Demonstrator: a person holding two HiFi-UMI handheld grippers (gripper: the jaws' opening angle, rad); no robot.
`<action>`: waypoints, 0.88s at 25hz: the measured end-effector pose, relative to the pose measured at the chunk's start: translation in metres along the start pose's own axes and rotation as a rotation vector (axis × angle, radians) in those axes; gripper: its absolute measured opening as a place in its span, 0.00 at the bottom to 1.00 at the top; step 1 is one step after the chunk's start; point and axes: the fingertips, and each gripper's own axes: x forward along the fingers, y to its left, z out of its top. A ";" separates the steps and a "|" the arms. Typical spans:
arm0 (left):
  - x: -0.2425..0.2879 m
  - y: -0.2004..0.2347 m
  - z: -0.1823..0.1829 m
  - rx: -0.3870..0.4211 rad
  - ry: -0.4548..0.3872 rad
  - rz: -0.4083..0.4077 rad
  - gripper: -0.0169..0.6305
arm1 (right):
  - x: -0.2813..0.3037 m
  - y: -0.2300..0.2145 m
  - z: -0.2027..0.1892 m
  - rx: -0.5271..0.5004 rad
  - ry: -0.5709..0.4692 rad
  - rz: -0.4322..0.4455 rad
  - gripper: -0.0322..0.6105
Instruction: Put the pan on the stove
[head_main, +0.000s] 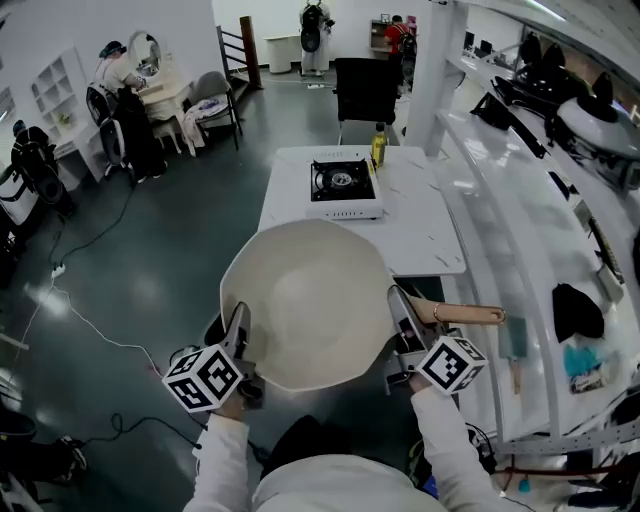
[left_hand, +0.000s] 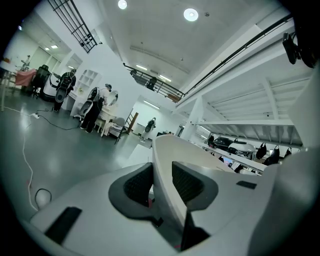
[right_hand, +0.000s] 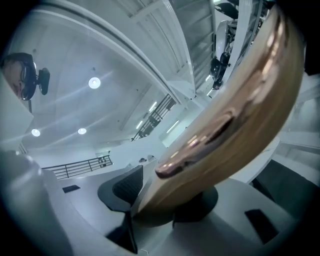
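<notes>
Left gripper (head_main: 238, 322), jaws part-way apart, pinches the rim of the wide cream round pan (head_main: 305, 300); right gripper (head_main: 404, 312) clamps its tan wooden handle (right_hand: 235, 115), short of the white single-burner stove (head_main: 343, 187)

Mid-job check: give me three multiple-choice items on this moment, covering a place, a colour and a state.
1. Where is the stove? A. on the white table B. on the floor C. on a shelf
2. What colour is the pan inside? A. black B. cream C. red
3. What is the right gripper doing? A. open and empty B. shut on the pan's wooden handle C. shut on a spoon

Answers:
1. A, the stove sits on the table ahead of the pan.
2. B, the bowl is pale cream.
3. B, the right gripper view shows the jaws clamped on the handle.
</notes>
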 end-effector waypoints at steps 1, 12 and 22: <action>0.003 0.002 0.003 0.001 0.001 0.003 0.22 | 0.005 0.000 0.001 -0.001 0.000 0.007 0.36; 0.096 0.024 0.032 0.010 0.004 -0.023 0.22 | 0.088 -0.039 0.012 0.002 -0.018 -0.014 0.36; 0.218 0.064 0.075 0.009 0.045 -0.058 0.22 | 0.201 -0.082 0.019 0.023 -0.031 -0.062 0.36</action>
